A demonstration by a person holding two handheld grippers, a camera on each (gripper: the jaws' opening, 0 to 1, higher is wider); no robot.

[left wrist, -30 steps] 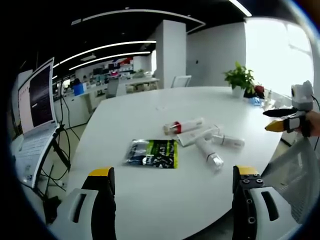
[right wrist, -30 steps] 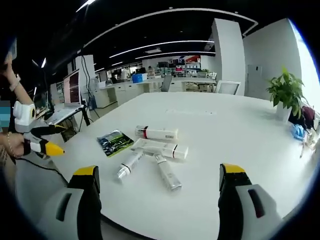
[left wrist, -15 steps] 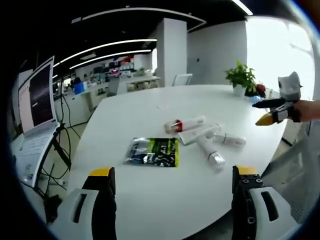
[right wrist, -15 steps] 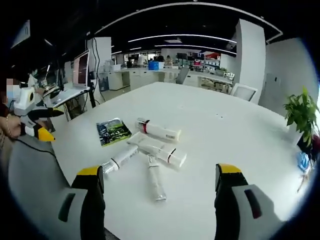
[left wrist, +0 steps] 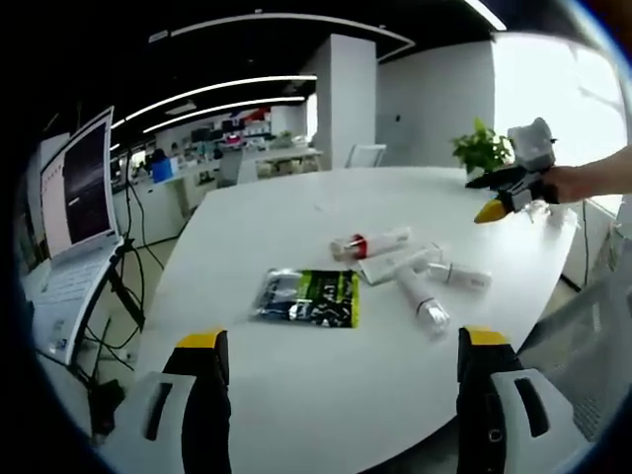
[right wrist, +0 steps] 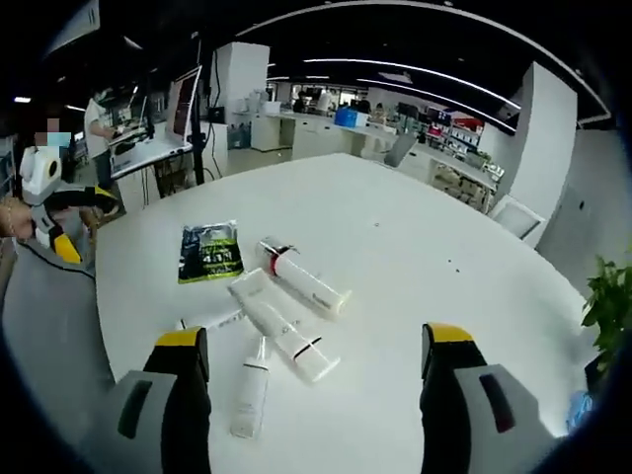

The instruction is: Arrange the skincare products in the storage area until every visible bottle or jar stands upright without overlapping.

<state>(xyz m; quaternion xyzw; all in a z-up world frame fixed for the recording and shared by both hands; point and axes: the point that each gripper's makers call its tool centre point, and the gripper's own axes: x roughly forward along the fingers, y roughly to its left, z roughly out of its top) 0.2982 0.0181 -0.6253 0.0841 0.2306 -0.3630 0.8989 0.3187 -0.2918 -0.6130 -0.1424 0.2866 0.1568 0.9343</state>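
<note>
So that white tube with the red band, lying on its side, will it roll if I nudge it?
Probably. The tube with the red band looks round and lies flat on the smooth white table, so a sideways push should roll it. It lies apart from the flat tube beside it, so nothing blocks it. Stood upright, it looks tall and narrow, so perhaps tippy.

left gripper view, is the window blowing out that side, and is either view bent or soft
Left gripper view: the window at upper right is blown out to white, washing out the plant and the right gripper in front of it. Both views bend straight lines into arcs, as the ceiling light strips show in the right gripper view. The tubes look slightly soft, their print unreadable.
</note>
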